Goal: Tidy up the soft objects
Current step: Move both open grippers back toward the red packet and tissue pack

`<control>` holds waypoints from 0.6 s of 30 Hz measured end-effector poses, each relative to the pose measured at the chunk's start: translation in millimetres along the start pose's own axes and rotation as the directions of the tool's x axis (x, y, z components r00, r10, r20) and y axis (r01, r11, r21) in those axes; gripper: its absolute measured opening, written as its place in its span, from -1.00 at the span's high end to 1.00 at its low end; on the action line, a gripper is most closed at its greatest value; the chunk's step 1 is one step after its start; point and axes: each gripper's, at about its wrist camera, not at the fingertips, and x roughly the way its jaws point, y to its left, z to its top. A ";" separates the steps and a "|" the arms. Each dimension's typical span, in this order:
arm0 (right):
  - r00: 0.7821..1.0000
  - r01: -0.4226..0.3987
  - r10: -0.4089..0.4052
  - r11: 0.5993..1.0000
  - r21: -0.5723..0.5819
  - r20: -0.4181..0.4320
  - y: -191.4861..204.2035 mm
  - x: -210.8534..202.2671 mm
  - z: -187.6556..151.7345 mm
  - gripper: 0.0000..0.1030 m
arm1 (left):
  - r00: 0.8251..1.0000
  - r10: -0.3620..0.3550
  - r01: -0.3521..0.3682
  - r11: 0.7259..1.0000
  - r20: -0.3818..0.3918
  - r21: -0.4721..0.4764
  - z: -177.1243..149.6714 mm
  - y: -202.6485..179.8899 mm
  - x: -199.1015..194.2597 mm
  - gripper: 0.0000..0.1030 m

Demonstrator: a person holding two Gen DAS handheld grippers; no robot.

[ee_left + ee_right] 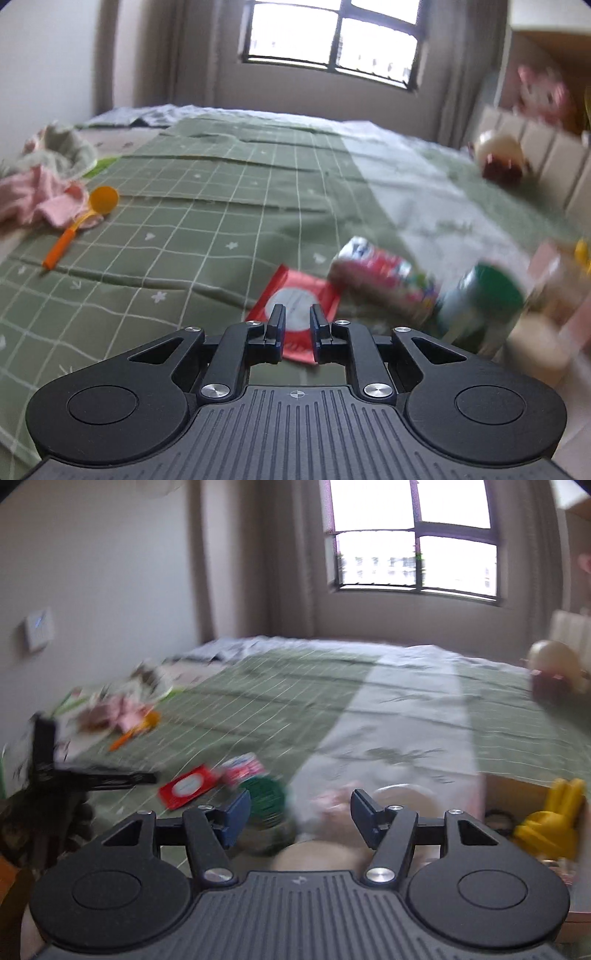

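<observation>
A crumpled pink cloth (pixel 33 199) and a grey-green cloth (pixel 62 151) lie at the left edge of the green checked bedspread (pixel 207 206). The pink cloth (pixel 122 709) also shows, blurred, in the right wrist view. A round cream and dark red plush toy (pixel 498 155) rests by the headboard, seen again as the plush toy (pixel 554 672). My left gripper (pixel 298 321) hovers over a flat red packet (pixel 295 291), its fingers nearly together with nothing between them. My right gripper (pixel 299 812) is open above a blurred green-lidded jar (pixel 267 799); nothing is gripped.
An orange spoon (pixel 85 218) lies beside the pink cloth. A red and white snack bag (pixel 384 280) and the green-lidded jar (pixel 487 295) sit near the bed's right edge. A cardboard box (pixel 517 786) holds a yellow toy (pixel 554 812). A pink plush (pixel 543 96) sits on a shelf.
</observation>
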 end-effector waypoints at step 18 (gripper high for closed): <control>0.920 -0.102 0.177 0.970 0.221 -0.351 81.9 184.6 76.9 -0.28 | 0.988 -0.154 0.156 0.980 0.019 -0.121 -38.8 59.1 -22.9 0.70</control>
